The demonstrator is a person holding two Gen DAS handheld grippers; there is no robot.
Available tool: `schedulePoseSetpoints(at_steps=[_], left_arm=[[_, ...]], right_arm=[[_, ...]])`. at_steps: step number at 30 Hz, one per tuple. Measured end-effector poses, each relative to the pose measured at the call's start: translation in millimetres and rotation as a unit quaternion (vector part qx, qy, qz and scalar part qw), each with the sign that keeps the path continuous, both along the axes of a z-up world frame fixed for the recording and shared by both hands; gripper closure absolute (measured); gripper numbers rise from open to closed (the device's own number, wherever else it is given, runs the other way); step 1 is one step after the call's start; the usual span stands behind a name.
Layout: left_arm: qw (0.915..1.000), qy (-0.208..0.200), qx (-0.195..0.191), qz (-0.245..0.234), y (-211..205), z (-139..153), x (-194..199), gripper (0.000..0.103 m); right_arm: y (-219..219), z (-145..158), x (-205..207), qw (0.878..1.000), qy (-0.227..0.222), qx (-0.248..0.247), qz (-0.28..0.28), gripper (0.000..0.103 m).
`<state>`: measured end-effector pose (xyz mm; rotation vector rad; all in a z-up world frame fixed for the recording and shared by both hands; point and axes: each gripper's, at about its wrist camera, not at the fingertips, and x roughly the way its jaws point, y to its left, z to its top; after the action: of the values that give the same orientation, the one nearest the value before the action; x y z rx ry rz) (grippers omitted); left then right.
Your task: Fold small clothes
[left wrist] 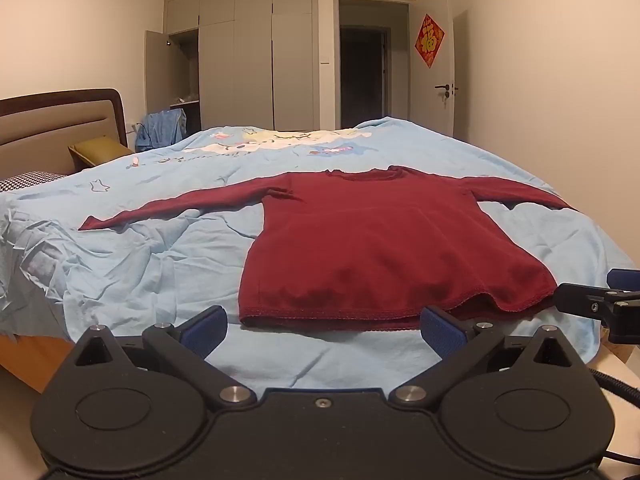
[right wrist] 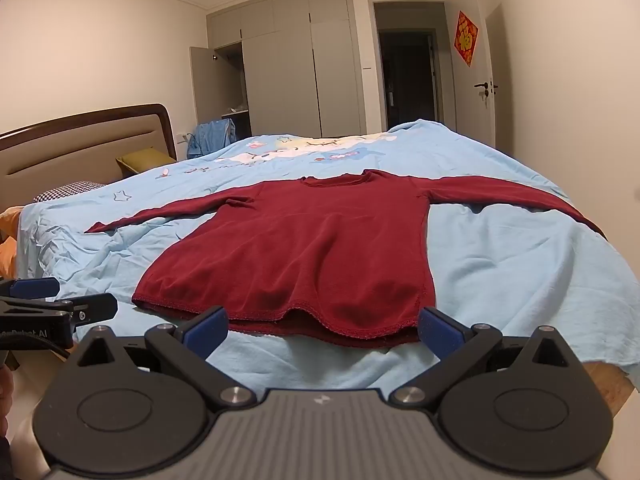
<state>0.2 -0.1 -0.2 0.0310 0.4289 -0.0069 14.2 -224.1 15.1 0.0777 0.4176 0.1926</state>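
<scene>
So the shirt (left wrist: 380, 248) is a dark red long-sleeve, lying flat on the bed (left wrist: 152, 264) with its hem toward the cameras and its collar at the far side; both sleeves are stretched straight out to the sides, the left sleeve (left wrist: 172, 206) reaching toward the headboard end and the right sleeve (right wrist: 516, 196) running off toward the foot end of the bed; no fold in it anywhere that I can see, so I'd say the folding hasn't really started; what looks done is the laying-out, and it's pretty smooth apart from a little ripple along the hem.

Left to do, as I read it: bring the sleeves in over the body, then fold the body up into a small packet; basically the whole job.

The left gripper (left wrist: 322, 326) sits just short of the hem, jaws spread wide and holding nothing; the right gripper (right wrist: 322, 326) is the same deal, jaws spread, empty, lined up with the right half of the hem; neither one touches the cloth yet; each pokes into the edge of the other's view, so they're side by side.

The blue cover under it is wrinkly on the left, which might drag a bit when the sleeve slides; behind that, a headboard (left wrist: 60, 120), a wardrobe (left wrist: 248, 60) with one door open, and an open doorway (left wrist: 372, 68).
</scene>
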Motion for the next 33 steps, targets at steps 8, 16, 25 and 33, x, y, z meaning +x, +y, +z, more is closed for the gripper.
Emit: schedulePoseSetpoints(at_steps=[8,16,25,33], left_arm=[[1.0000,0.001,0.000,0.000,0,0,0,0.001],[1.0000,0.000,0.001,0.000,0,0,0,0.001],[1.0000,0.002,0.000,0.000,7,-1,2,0.001],[1.0000,0.002,0.000,0.001,5,-1,2,0.001]], right_arm=[[0,0,0,1.000,0.001,0.000,0.000,0.000],[0,0,0,1.000,0.002,0.000,-0.001,0.000],[0,0,1,1.000,0.002,0.000,-0.001,0.000],[0,0,1,1.000,0.003,-0.001,-0.001,0.000]])
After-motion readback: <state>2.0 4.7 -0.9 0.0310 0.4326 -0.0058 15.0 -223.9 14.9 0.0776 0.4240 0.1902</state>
